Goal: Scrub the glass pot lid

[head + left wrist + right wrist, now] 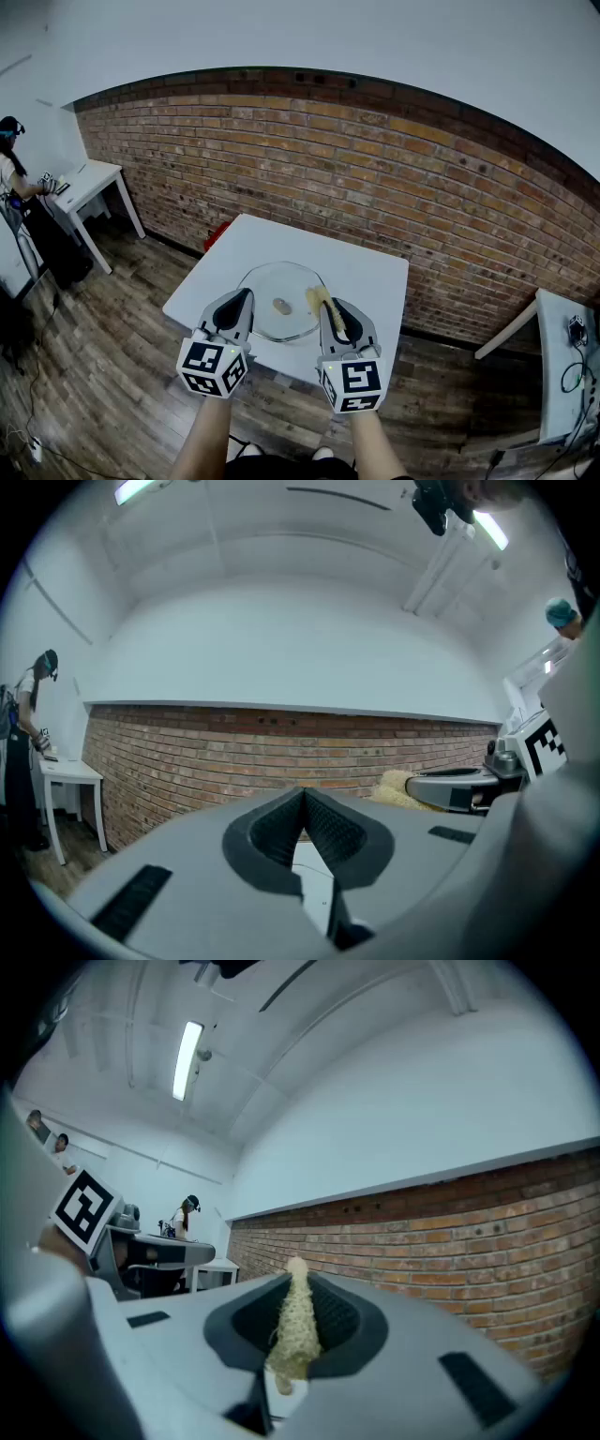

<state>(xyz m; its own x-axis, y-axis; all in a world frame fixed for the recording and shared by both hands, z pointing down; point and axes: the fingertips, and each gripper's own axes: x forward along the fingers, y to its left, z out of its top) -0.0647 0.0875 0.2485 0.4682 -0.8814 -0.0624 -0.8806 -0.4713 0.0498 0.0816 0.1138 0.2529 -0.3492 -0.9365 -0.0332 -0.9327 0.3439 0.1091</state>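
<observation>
Lid of clear glass, the glass pot lid [265, 286], lies flat on the white worktop [375, 272] toward its near edge, knob [280, 306] up at its middle. It sits just ahead of both tools and between them, low in front of their tips. The left tongs [246, 296] are pressed together with nothing in them, their ribbed dark pads meeting in a tight seam. The right tongs [328, 306] are clamped on a scrubber [316, 298], a pale, fibrous, loofah-like strip squashed thin between the pads. Its long axis runs with the tongs, pointing toward the worktop's far edge and the brick wall [422, 178]. Its free end hangs over the lid's right part, though I cannot tell whether it touches the glass. I'd say the right hand is the one placed to scrub, needing only to dip and sweep left across the smooth dome, while the left sits near the lid's left rim, handy for steadying
</observation>
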